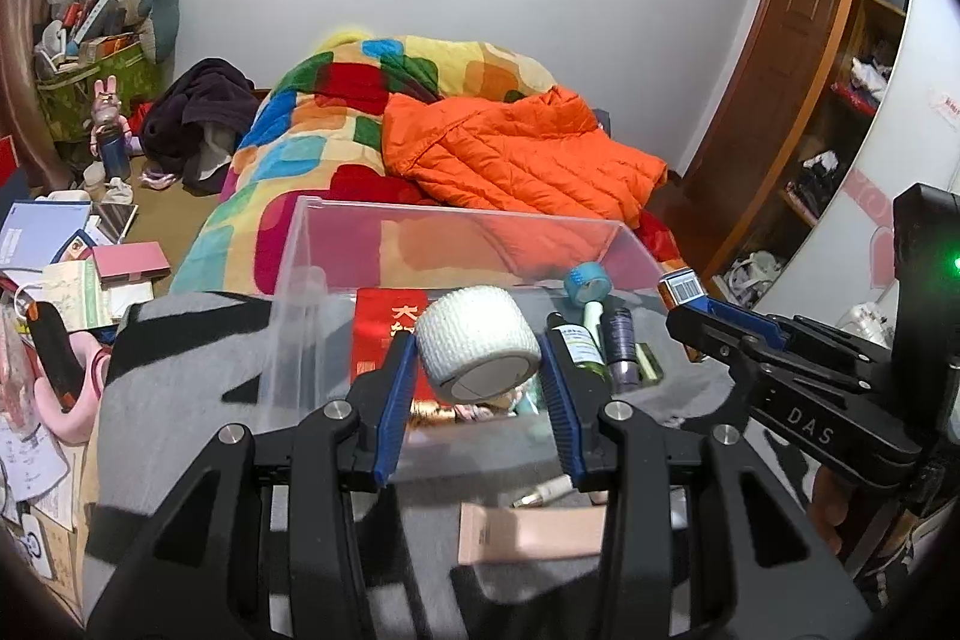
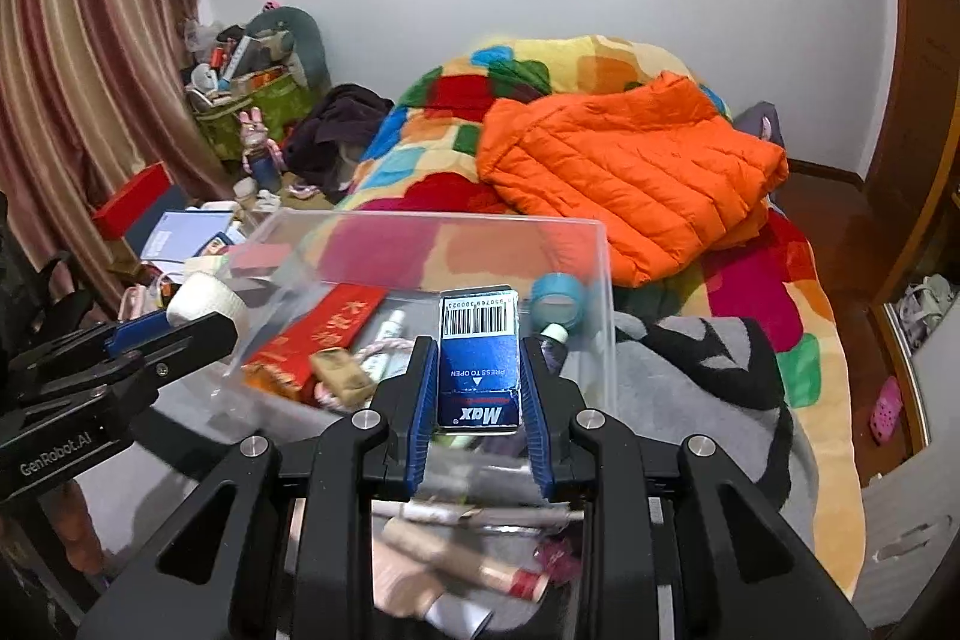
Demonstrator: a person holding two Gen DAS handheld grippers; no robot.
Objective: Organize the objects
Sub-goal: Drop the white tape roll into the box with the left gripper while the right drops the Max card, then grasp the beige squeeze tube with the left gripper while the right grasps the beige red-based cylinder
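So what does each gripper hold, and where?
Left gripper: white tape roll, by its flat ends. Right gripper: blue box, by its long sides.

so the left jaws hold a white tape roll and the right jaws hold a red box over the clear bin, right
Not quite: the box in the right gripper is blue, as the right wrist view shows. The left gripper does hold the white tape roll, over the clear bin.

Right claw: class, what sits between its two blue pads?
A small blue box with a barcode, gripped between the right claw pads; the right wrist view shows it best.
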